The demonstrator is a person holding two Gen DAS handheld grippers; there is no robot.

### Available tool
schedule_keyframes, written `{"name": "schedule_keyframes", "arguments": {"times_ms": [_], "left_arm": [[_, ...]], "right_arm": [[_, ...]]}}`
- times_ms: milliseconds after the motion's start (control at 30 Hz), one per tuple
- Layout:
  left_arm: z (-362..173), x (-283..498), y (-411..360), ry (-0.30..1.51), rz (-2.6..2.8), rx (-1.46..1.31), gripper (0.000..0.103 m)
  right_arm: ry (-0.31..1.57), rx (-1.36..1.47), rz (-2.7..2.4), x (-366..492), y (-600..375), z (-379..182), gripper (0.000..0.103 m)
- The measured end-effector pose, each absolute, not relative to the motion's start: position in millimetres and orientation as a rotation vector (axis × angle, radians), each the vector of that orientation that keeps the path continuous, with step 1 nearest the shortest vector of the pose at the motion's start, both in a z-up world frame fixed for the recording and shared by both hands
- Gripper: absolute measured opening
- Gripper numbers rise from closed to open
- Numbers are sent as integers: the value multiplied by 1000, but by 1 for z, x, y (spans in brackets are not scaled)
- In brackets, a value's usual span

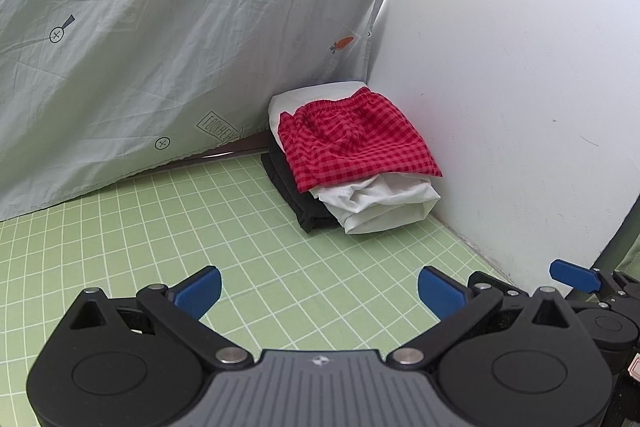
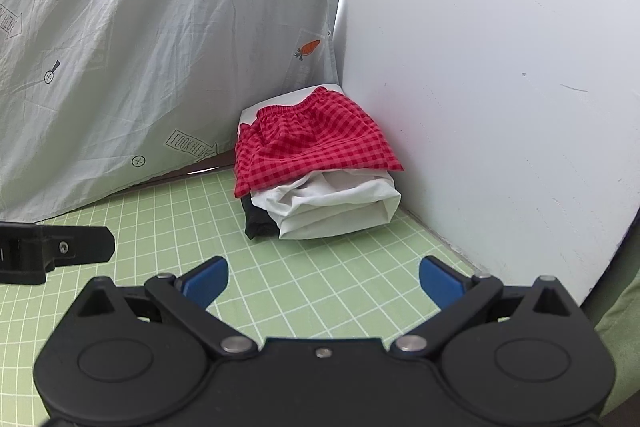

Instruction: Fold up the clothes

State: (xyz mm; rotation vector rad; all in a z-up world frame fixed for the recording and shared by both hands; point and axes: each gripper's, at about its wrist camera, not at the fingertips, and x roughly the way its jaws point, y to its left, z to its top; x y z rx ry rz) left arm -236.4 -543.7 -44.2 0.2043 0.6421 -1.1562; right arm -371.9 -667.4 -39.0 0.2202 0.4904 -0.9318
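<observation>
We see bright, even daylight leaking through a slit beside the curtain (image 1: 160, 47) at 12 o'clock. Shadows soft; focus sharp. Fisheye bending and dark corners at the edges.

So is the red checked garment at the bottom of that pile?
No, the red checked shorts lie on top, over the white garment and black one.

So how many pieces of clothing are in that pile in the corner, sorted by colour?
Red checked: 1, the red checked shorts on top.
White: 1 for certain, the white garment under the shorts; white also shows behind them, and I cannot tell if that is a separate piece.
Black: 1, the black garment at the bottom.
Total: 3 visible, possibly more.
</observation>
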Motion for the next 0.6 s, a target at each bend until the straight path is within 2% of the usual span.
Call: {"name": "schedule_keyframes", "arguments": {"times_ms": [600], "left_arm": [[-37,-243,-526,620,-1168,198,103]], "right_arm": [[490,203,-934,-379,-652,-36,103]]}}
